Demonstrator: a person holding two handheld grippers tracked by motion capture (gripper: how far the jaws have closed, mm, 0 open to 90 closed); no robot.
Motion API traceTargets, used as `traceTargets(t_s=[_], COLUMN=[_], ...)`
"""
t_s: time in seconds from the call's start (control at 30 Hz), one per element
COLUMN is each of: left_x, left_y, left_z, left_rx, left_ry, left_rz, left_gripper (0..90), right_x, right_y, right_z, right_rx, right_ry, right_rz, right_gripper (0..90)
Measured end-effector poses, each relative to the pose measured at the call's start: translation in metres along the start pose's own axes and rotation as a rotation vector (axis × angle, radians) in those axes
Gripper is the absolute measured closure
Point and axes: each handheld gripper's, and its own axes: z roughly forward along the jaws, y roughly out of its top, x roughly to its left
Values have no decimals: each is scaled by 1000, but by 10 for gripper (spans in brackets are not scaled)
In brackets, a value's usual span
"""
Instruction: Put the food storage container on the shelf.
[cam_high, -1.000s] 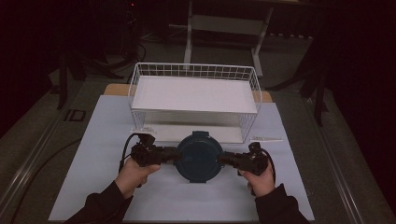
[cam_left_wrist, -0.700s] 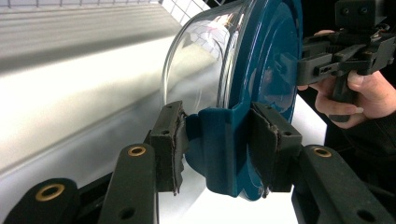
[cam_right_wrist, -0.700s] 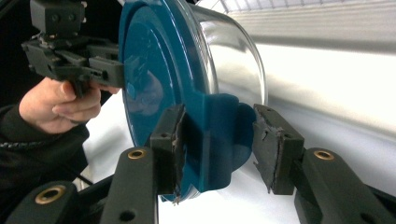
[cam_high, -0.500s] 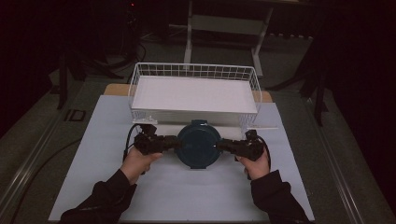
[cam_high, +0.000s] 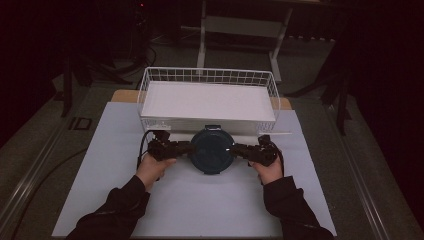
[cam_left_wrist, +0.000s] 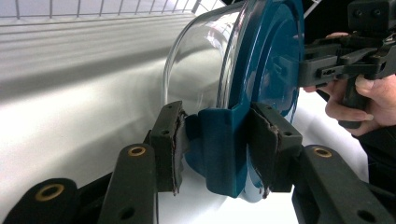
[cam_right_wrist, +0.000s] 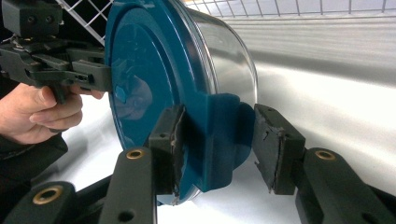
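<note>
While its blue lid faces up, a clear glass container is held between both tools, just before a white wire basket. The left gripper is clamped on one lid tab. The right gripper straddles the opposite tab, one pad seemingly just clear.

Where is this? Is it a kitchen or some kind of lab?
Probably a lab or recording room, not a kitchen. A white-covered table stands in a dark room with cables on the floor, and a person holds a lidded container with two hand-held grippers beside a wire basket.
</note>
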Motion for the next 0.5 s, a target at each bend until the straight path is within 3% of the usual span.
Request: traceTargets(t_s=[0.13,0.2,0.5], left_x=[7,8,15], left_y=[-1,-2,0], left_z=[3,6,9], left_rx=[-21,-20,-27], left_ry=[5,9,-9], left_rz=[-13,-49,-74], left_gripper=[567,567,564], right_x=[-5,-8,-11], right_y=[-1,-1,0], right_z=[6,9,12], right_rx=[-9,-6,-17], right_ry=[-2,-3,-15], right_rz=[-2,1,14], right_gripper=[548,546,542])
